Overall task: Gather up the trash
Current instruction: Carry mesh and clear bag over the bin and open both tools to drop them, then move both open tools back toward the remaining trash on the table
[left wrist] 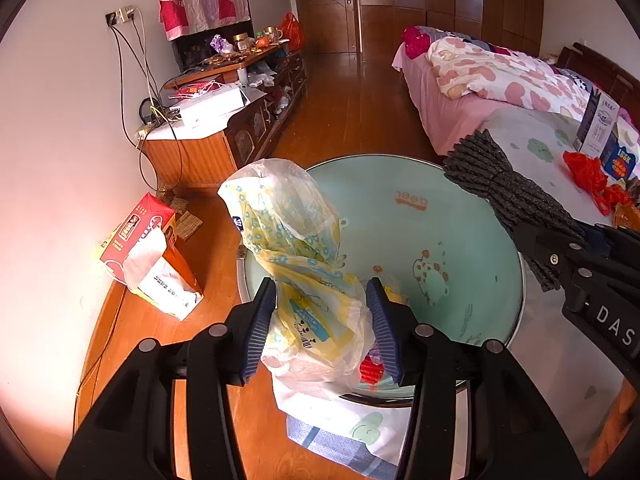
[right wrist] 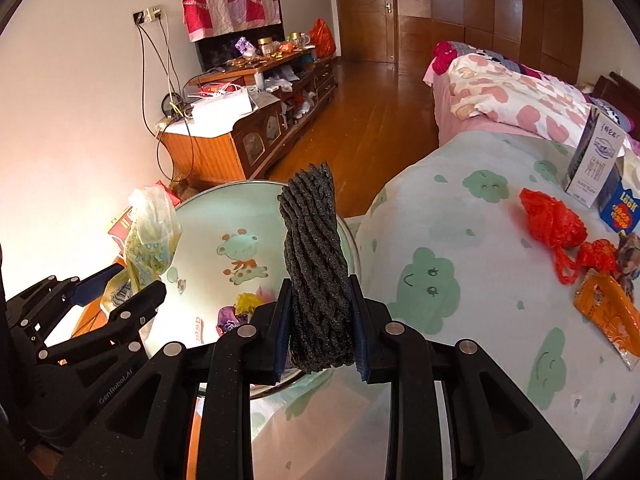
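Dark grey, twisted and ribbed, one elongated bundle of rope-like material stands between the blue pads of the right gripper, which is pinched tight on its lower part; its long axis runs away from the gripper, its free end pointing up and forward over the rim of one round pale-green basin with cartoon animal prints. In the left wrist view the same bundle slants from lower right to upper left above the basin's far edge. One crumpled translucent plastic bag with yellow and blue print sits between the ribbed blue pads of the left gripper, whose jaws stand at a middling width; the bag fills the gap and bulges against both pads, so it appears held. Its long axis rises from the gripper, its puffed top leaning up and to the left, over the basin's left rim. Small coloured scraps lie in the bottom of the basin. On the bed's cloud-print cover to the right lie one orange-red plastic bag and one flat orange wrapper, near two upright cartons.
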Tool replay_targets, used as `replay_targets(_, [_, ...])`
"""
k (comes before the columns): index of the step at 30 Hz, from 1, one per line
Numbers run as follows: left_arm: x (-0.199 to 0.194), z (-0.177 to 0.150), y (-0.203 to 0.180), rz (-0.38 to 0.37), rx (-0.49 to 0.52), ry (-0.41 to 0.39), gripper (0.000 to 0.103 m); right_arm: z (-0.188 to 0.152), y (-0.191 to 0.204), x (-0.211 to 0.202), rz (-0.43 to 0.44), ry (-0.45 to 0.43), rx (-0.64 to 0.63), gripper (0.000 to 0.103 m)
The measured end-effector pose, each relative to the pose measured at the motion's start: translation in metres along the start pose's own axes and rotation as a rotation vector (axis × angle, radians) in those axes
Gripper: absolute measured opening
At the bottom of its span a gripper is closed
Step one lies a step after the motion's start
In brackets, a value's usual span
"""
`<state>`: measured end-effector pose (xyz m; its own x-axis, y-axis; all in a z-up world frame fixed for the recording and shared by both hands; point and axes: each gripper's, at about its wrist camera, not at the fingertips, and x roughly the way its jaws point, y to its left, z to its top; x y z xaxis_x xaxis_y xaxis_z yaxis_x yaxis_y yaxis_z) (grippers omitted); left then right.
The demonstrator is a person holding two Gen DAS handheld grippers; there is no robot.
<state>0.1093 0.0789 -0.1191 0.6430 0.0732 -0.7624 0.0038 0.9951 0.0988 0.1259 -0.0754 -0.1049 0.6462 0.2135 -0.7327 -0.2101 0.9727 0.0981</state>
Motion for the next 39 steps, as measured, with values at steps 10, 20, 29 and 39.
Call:
replay_targets(10, [0.002, -0.003, 0.003, 0.044, 0.024, 0.009, 0.066, 0.005, 0.0, 0.015, 0.048, 0.02, 0.016, 0.049])
replay_targets(20, [-0.017, 0.005, 0.018, 0.067, -0.044, -0.039, 0.084, 0.005, -0.007, -0.005, 0.046, -0.043, 0.038, 0.066])
replay_targets(29, [-0.042, 0.013, 0.011, 0.075, -0.067, -0.128, 0.097, 0.003, -0.019, -0.034, 0.009, -0.128, 0.042, 0.082])
replay_targets(39, [-0.053, 0.009, -0.011, 0.021, -0.09, -0.132, 0.097, -0.003, -0.054, -0.057, -0.032, -0.147, 0.101, 0.091])
